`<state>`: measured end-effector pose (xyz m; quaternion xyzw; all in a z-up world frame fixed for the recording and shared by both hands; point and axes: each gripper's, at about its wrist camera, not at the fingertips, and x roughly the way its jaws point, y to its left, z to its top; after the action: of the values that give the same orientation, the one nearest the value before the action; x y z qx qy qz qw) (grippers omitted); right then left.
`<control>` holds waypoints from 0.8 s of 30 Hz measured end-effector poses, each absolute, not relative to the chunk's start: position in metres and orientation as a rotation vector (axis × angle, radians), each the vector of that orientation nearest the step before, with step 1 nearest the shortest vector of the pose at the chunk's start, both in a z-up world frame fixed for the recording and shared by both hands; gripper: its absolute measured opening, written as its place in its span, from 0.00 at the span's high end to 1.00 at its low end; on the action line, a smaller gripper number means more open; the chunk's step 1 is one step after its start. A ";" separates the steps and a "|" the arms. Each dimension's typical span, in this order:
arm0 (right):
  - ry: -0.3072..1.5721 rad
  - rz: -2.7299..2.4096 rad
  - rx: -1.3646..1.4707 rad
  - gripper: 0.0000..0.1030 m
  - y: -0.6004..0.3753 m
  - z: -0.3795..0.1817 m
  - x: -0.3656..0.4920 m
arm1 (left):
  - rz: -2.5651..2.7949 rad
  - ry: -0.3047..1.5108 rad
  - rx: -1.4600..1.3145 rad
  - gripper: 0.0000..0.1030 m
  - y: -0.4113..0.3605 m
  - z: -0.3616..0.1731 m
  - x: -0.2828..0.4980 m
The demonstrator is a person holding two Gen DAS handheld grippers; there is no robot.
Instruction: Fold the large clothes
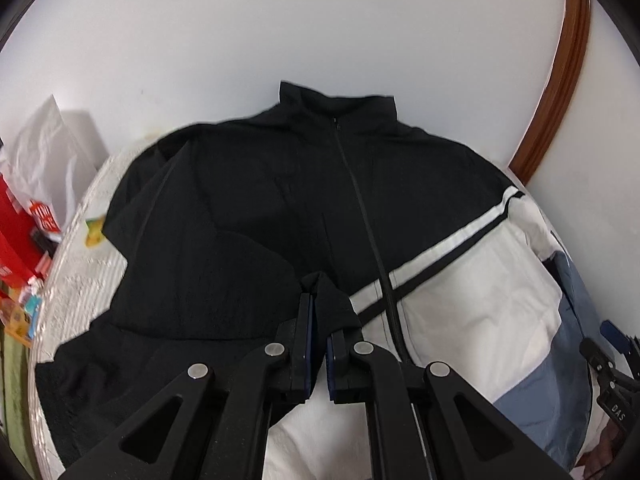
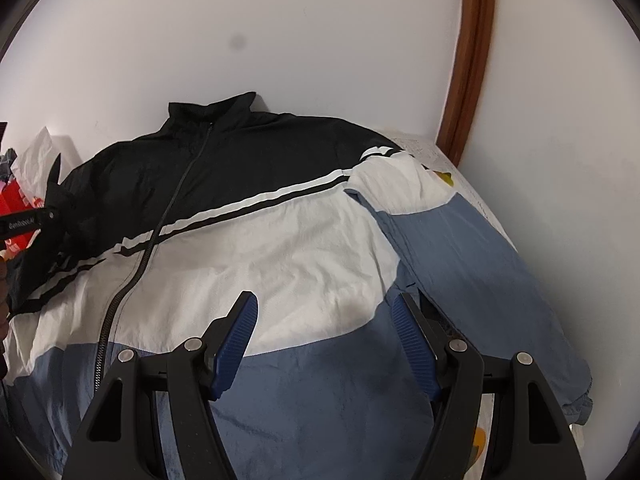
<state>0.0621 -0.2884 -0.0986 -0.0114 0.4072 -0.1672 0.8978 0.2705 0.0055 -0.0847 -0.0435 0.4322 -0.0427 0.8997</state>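
One zip-front windbreaker jacket in black, white and slate-blue panels, front side up, spread flat on a white textured bedspread, collar against a pale wall. Left gripper: jaws pinched tight on a fold of the jacket's black sleeve, drawn across the chest. Right gripper: blue-padded jaws spread wide, holding nothing, poised above the blue hem; other sleeve lies alongside. Brown wooden door frame at right.
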 end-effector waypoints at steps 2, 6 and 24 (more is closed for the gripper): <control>0.845 -0.320 -0.033 0.32 -0.282 -0.098 0.067 | -0.099 0.910 -0.085 0.93 0.006 -0.085 0.264; 0.837 -0.263 -0.079 0.32 -0.257 -0.094 0.080 | -0.110 0.898 -0.096 0.38 0.016 -0.080 0.238; 0.814 0.195 -0.178 0.33 -0.080 -0.095 0.186 | 0.086 0.903 -0.269 0.24 0.180 -0.116 0.128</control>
<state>0.1861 -0.0796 -0.0955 -0.0861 0.3948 0.0945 0.9098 0.1284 0.1798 -0.1164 -0.1294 0.4348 0.0413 0.8902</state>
